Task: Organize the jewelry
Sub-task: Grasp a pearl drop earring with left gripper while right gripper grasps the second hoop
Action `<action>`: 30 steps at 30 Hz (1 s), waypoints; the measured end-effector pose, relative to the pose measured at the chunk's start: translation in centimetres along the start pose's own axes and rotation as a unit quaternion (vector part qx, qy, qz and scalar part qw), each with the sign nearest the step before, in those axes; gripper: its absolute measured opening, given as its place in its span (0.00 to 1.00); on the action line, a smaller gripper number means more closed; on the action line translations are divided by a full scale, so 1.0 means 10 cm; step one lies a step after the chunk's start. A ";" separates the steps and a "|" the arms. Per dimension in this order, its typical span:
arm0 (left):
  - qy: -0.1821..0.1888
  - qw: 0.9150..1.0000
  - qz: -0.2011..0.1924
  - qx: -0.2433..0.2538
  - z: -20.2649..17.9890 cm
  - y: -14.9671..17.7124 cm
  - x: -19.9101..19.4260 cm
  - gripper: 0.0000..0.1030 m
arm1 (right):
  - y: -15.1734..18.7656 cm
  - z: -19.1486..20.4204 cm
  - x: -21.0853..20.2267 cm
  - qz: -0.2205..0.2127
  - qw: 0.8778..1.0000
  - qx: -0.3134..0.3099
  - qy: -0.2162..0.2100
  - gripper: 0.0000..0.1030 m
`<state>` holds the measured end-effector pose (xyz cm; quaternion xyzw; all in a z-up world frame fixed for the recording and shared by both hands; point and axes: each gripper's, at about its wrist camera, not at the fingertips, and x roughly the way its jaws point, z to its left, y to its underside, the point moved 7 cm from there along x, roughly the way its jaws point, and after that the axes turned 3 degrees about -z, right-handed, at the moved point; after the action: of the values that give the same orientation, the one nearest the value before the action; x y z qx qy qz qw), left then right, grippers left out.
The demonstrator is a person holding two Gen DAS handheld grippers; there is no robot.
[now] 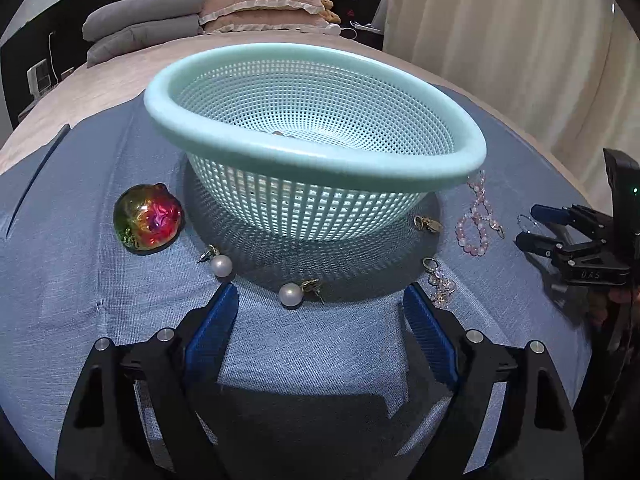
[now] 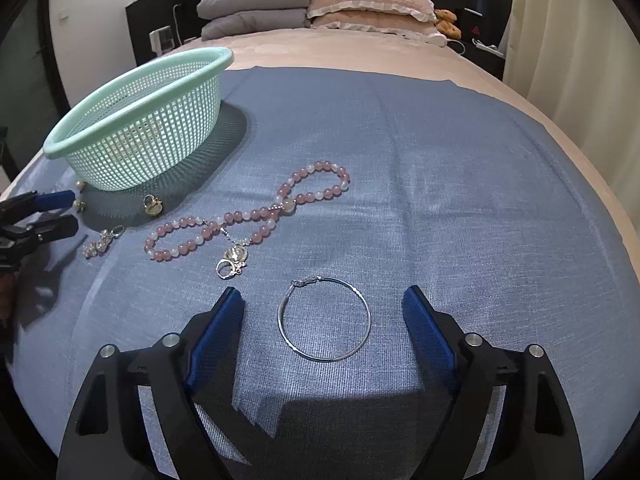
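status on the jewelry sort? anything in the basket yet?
Barely started. Something small shows inside the basket, unclear what. Nothing in hand: left gripper and right gripper are both open. Left on the cloth: two pearl earrings, bead bracelet, hoop earring, iridescent ornament, small charms.

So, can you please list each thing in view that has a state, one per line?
left gripper: open, holds nothing
right gripper: open, hoop between its fingers, not touched
mesh basket: upright, something small inside
silver hoop: flat on cloth, clasp open
pink bead strand: on cloth, twisted in loops
two pearl earrings: on cloth, outside basket
iridescent ball: on cloth, left of basket
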<state>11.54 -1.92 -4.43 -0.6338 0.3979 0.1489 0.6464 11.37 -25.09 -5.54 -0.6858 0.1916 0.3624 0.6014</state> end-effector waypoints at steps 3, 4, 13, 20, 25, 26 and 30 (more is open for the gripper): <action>0.006 1.000 -0.003 0.000 0.01 -0.01 0.01 0.73 | 0.00 0.07 -0.03 -0.003 1.000 -0.009 -0.005 0.60; 0.007 1.000 -0.005 -0.005 0.02 -0.01 0.01 0.72 | 0.01 0.08 -0.03 -0.003 1.000 -0.011 -0.008 0.58; -0.032 0.999 -0.003 -0.007 0.09 -0.03 0.01 0.40 | 0.01 0.21 -0.08 -0.008 0.999 -0.037 -0.014 0.38; -0.039 0.999 0.002 0.004 0.08 -0.02 0.00 0.22 | -0.02 0.23 -0.10 -0.014 0.999 -0.046 -0.011 0.35; -0.027 1.000 0.006 -0.011 0.08 0.02 -0.06 0.21 | -0.02 0.26 -0.11 -0.014 0.998 -0.049 -0.023 0.14; -0.028 1.000 0.007 -0.011 0.08 0.02 -0.08 0.21 | -0.03 0.26 -0.12 -0.016 0.998 -0.048 -0.025 0.14; -0.028 1.000 0.008 -0.010 0.07 0.03 -0.09 0.21 | -0.04 0.22 -0.18 -0.024 0.999 -0.041 -0.022 0.25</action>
<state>11.00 -0.92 -4.11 -0.6326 0.3829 0.1760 0.6498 9.88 -23.25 -4.06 -0.7064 0.1471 0.3704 0.5849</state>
